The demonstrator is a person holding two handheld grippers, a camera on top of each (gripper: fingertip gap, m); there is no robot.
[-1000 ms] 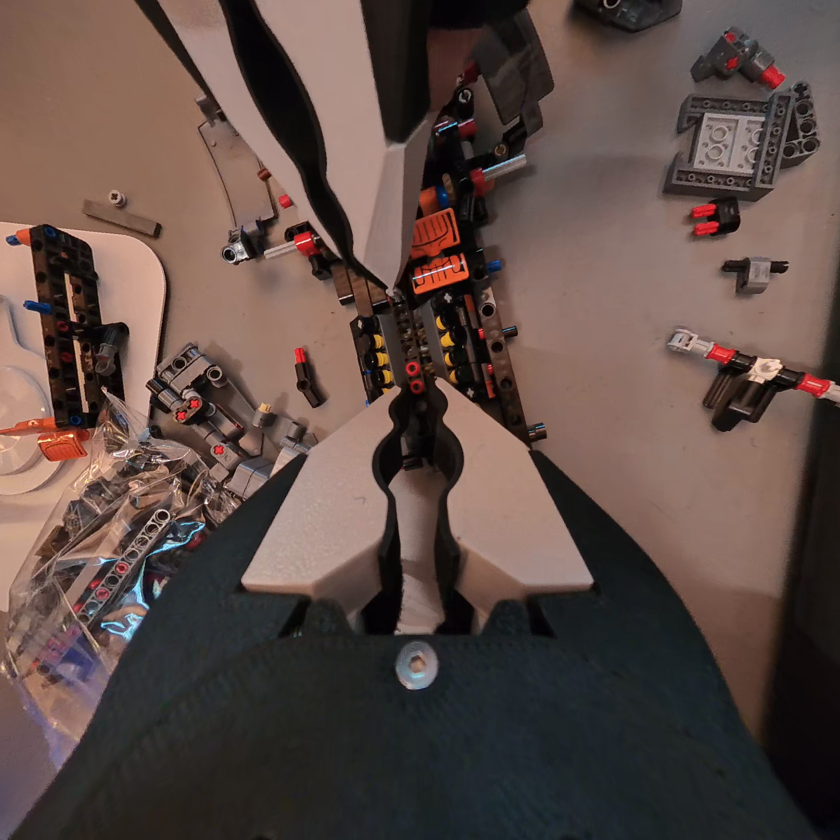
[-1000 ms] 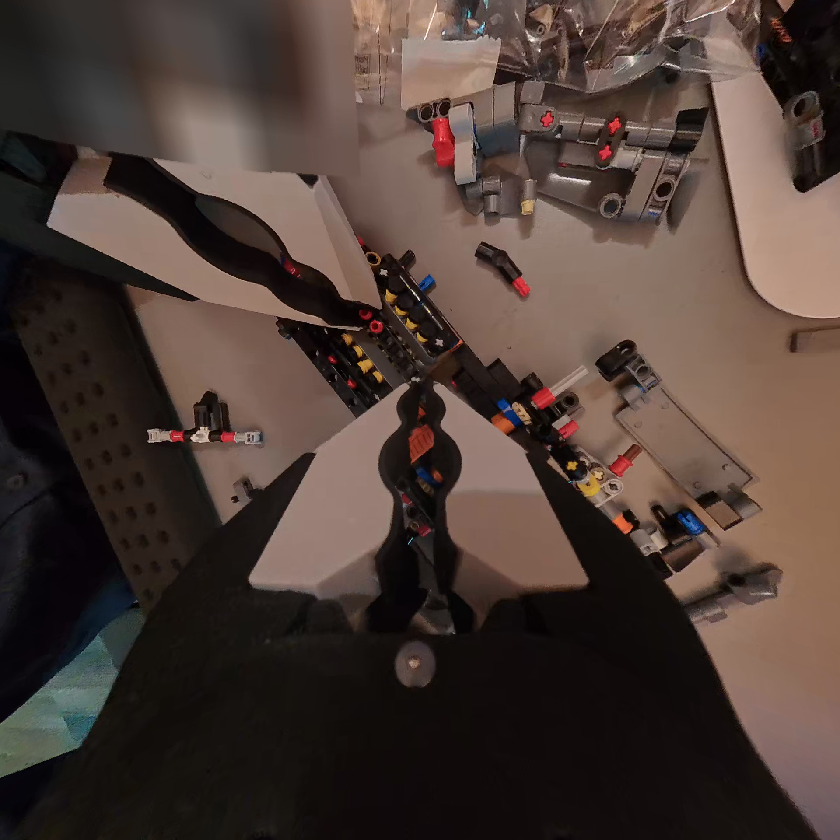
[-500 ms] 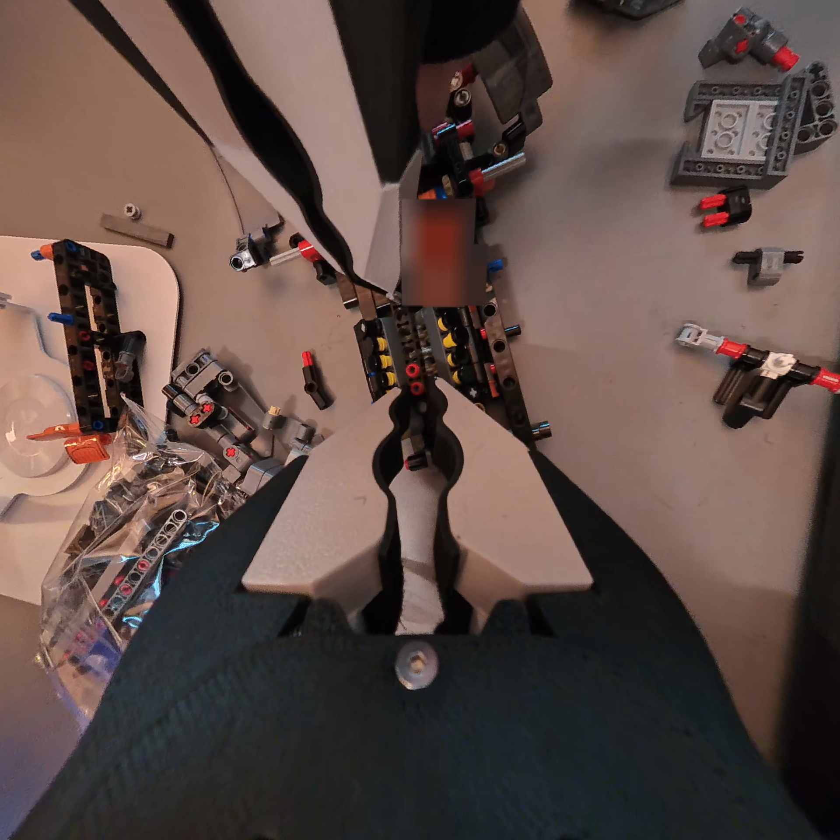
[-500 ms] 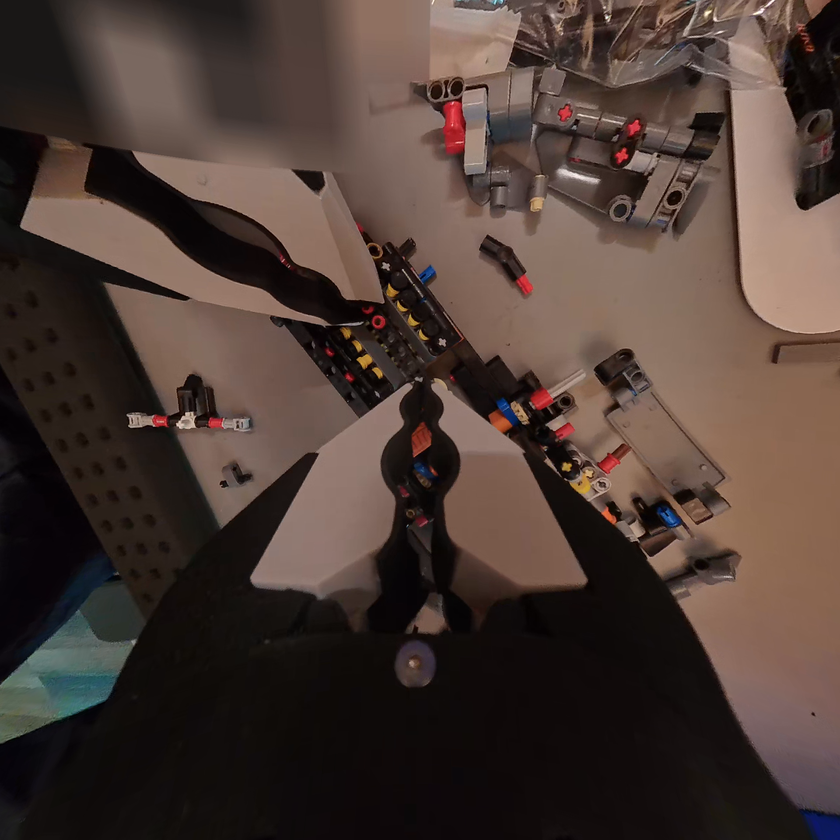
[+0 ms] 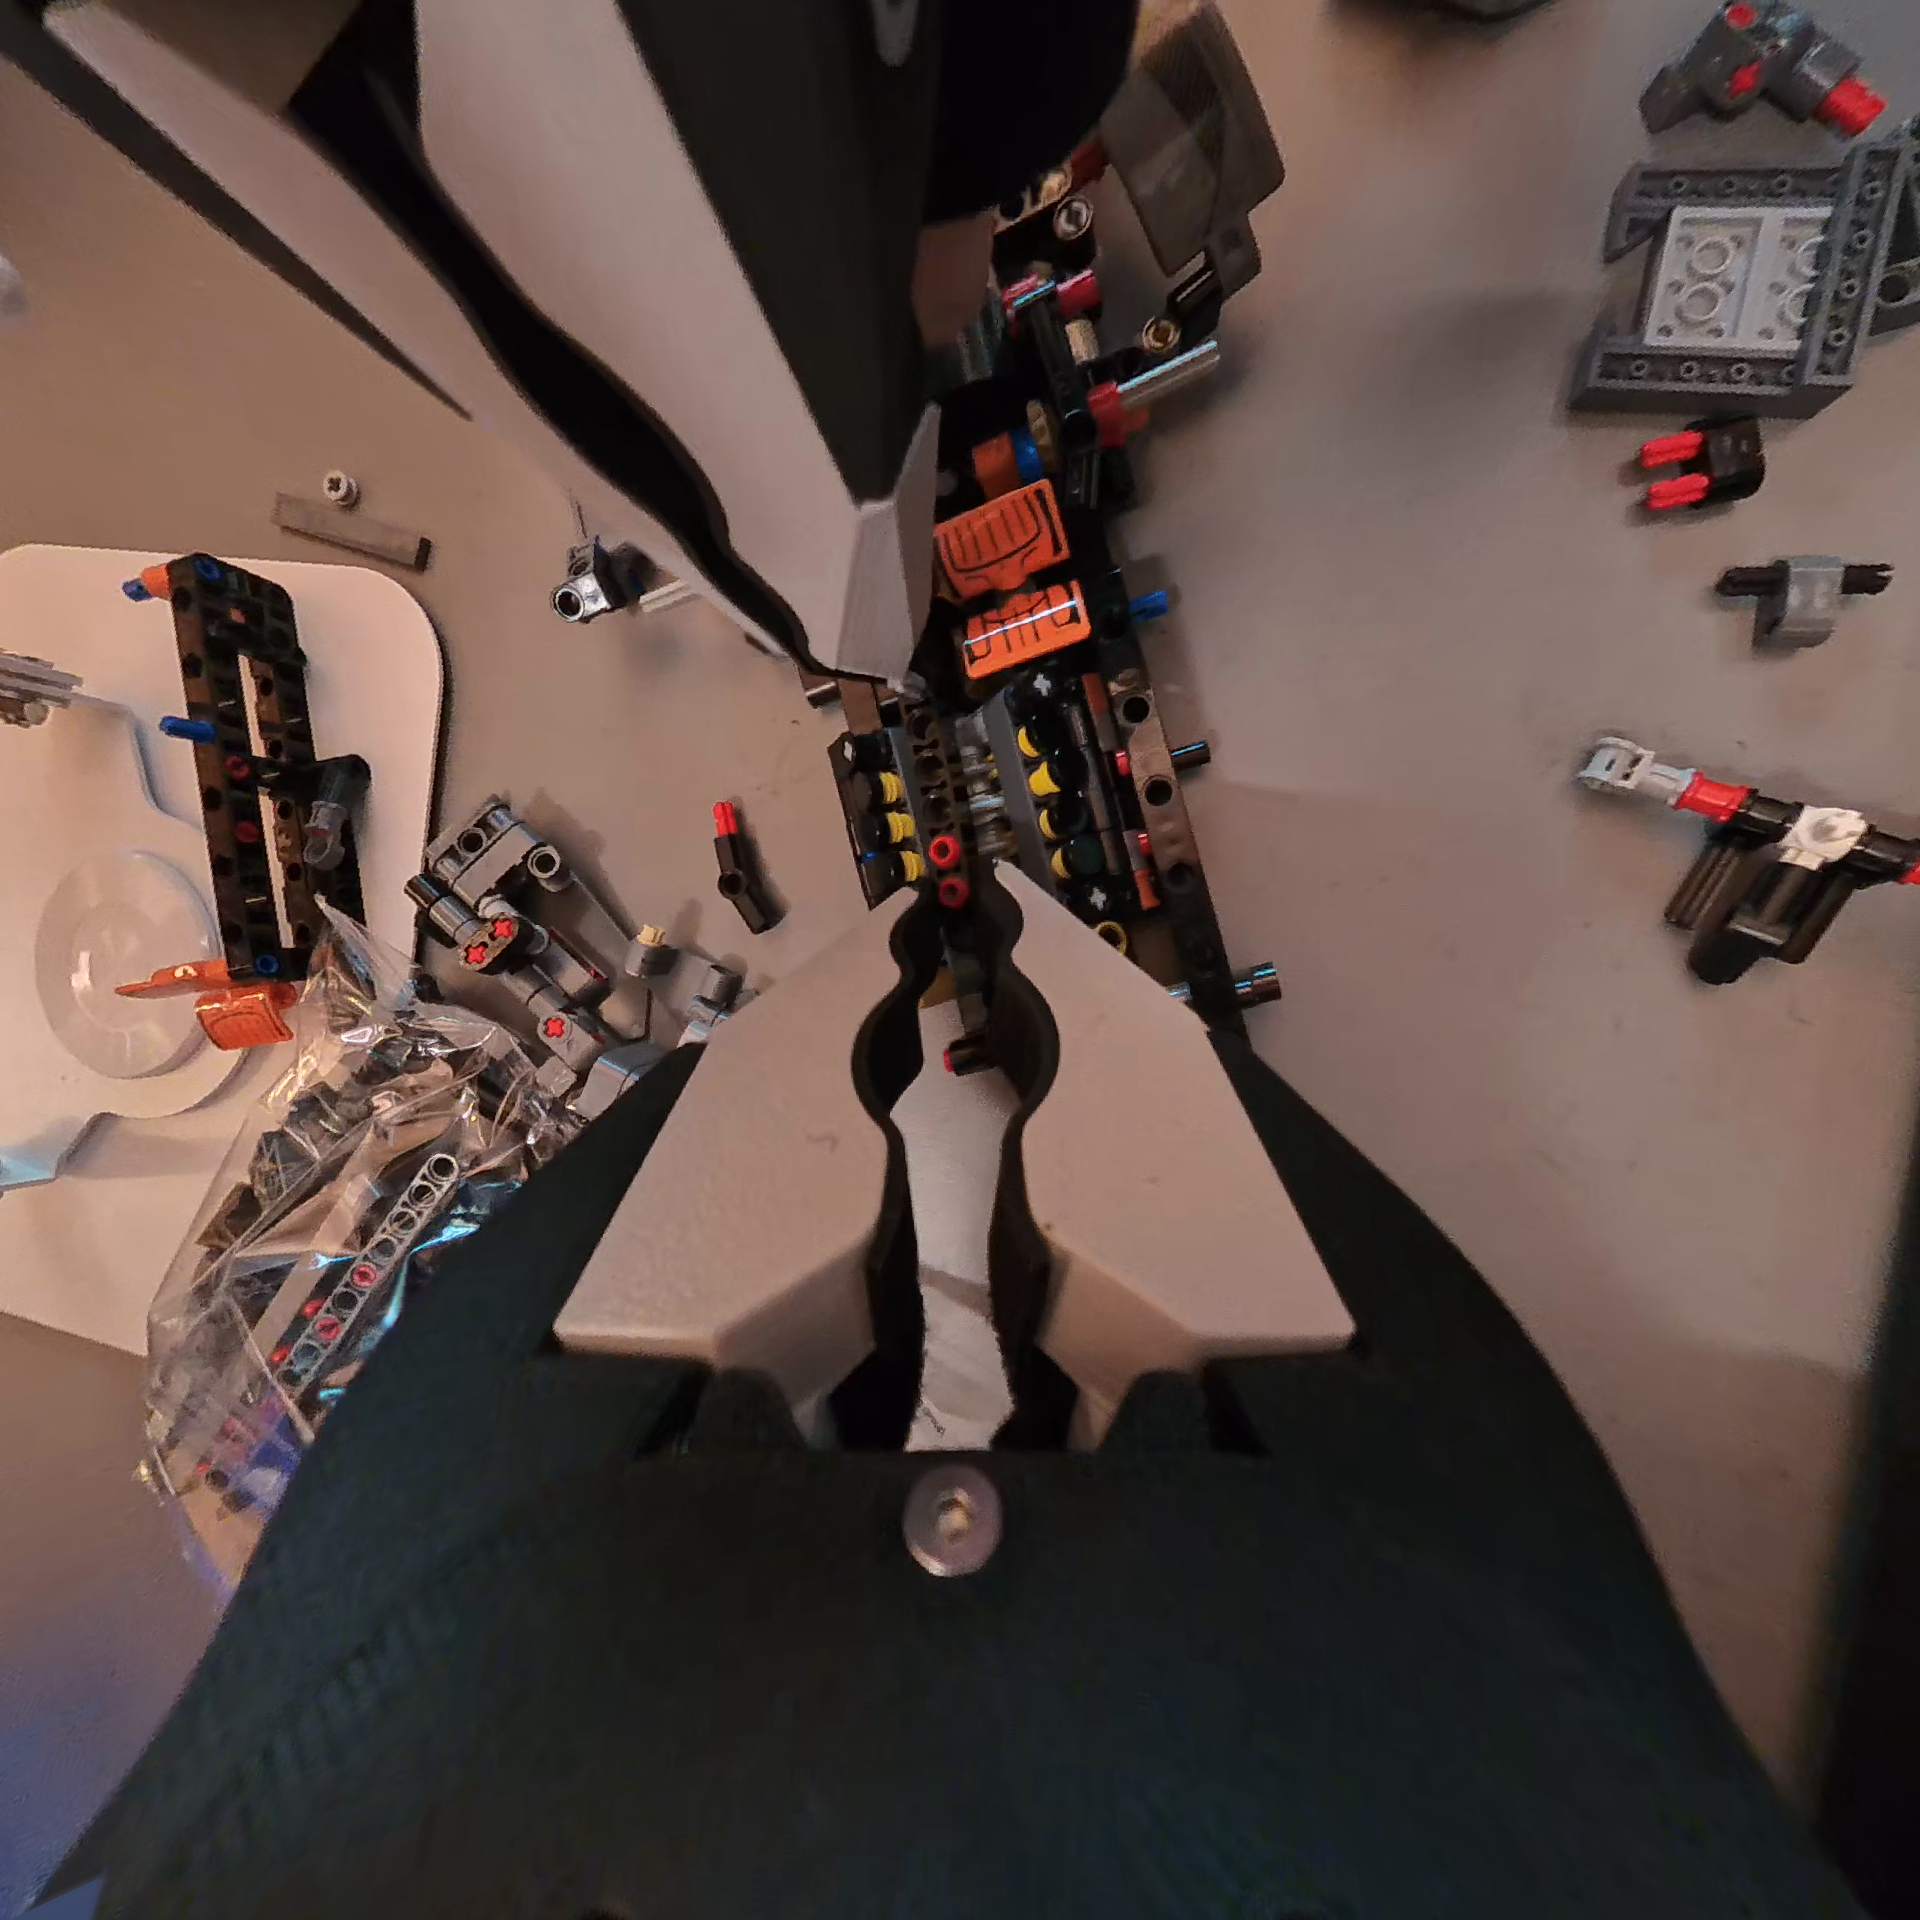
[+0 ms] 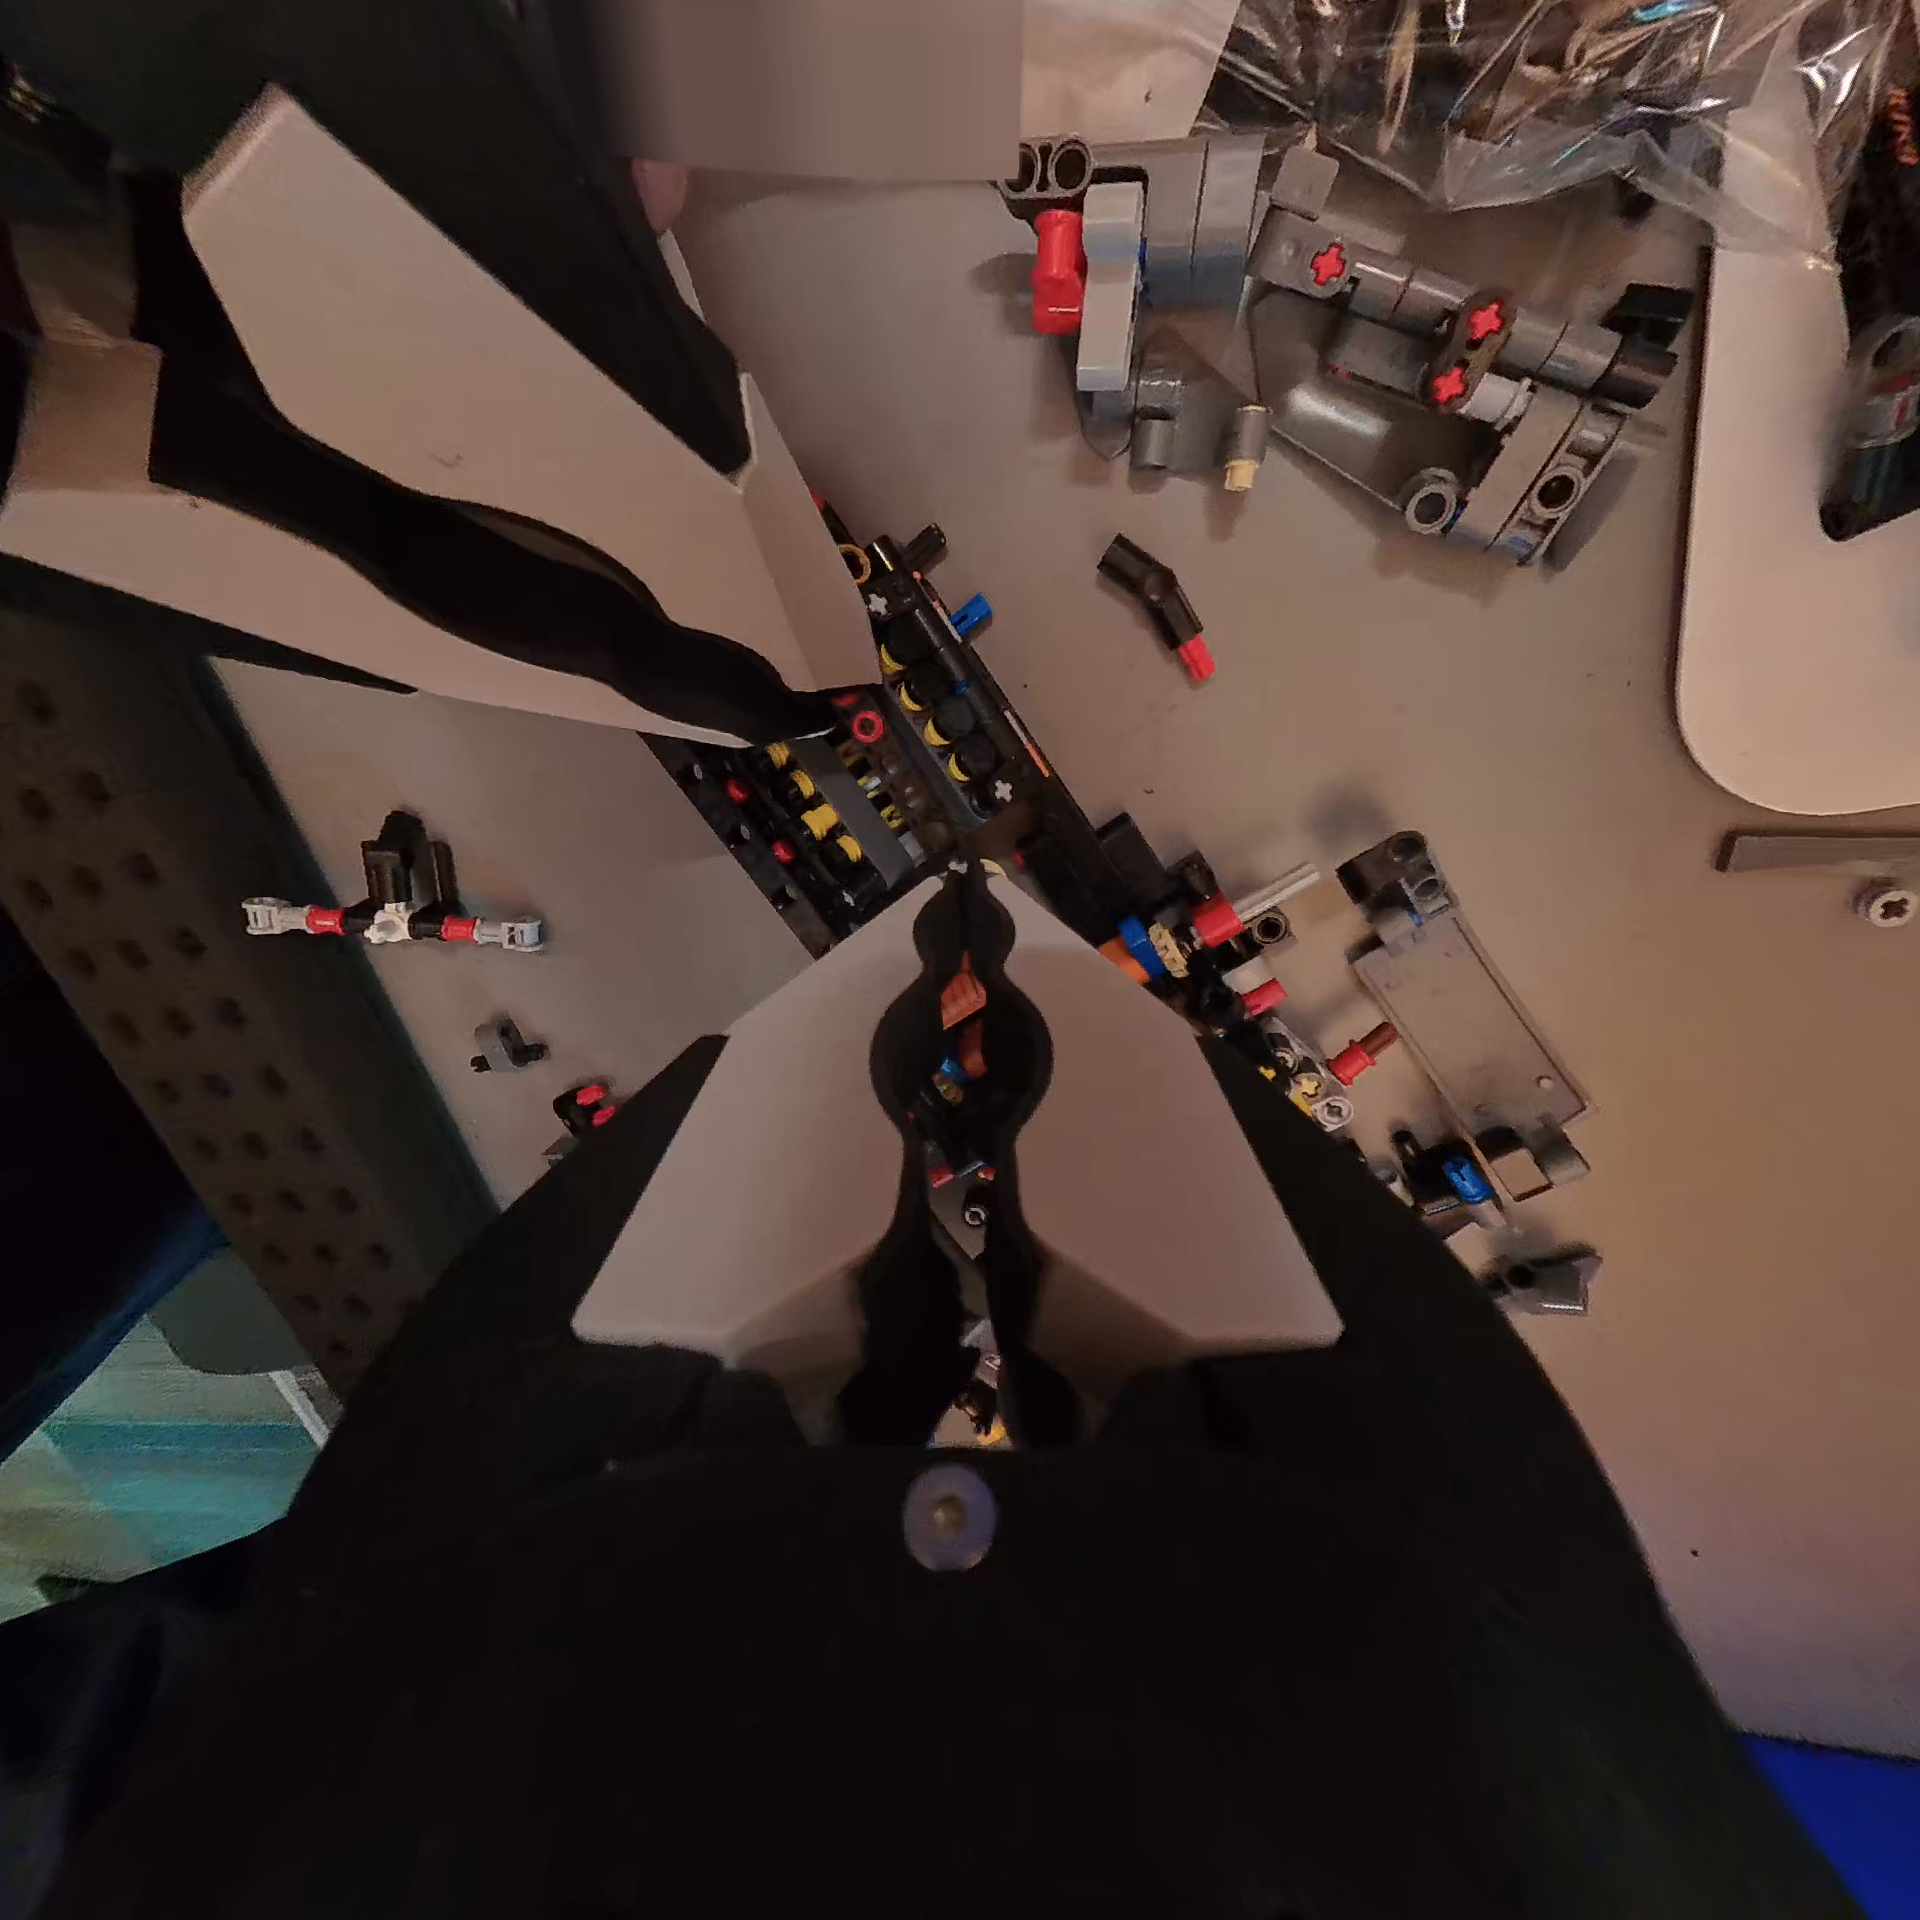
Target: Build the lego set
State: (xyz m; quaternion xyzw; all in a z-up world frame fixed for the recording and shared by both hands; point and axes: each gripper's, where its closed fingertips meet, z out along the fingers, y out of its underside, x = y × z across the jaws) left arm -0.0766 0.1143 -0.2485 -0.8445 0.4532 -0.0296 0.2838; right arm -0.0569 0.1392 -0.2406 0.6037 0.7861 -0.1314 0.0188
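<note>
A long black Technic chassis (image 5: pixel 1049 727) with orange seats, yellow and red pins lies on the grey table. My left gripper (image 5: pixel 954 899) is shut on its near end, on a black beam with red pins. My right gripper (image 6: pixel 961 883) is shut on the chassis (image 6: pixel 935 748) at its middle, and orange parts show between its fingers. Each gripper also shows in the other's view: the right one (image 5: pixel 868 675) comes in from the upper left, and the left one (image 6: pixel 821 717) does the same.
A clear bag of parts (image 5: pixel 312 1195) and a grey sub-assembly (image 5: pixel 520 935) lie to the left. A white board (image 5: pixel 83 1226) carries a black frame (image 5: pixel 260 779). A grey framed plate (image 5: pixel 1745 281) and a black-and-red axle piece (image 5: pixel 1766 852) lie to the right. A small black connector (image 5: pixel 743 873) lies close by. The tips of both grippers are at nearly the same place. The left tips stand about 6 centimeters off the small black connector (image 5: pixel 743 873). Look for it in the right wrist view (image 6: pixel 1158 607) too.
Both grippers keep their hold on the chassis. The left view has drifted slightly left, so the white board shows more. The right view barely shifts.
</note>
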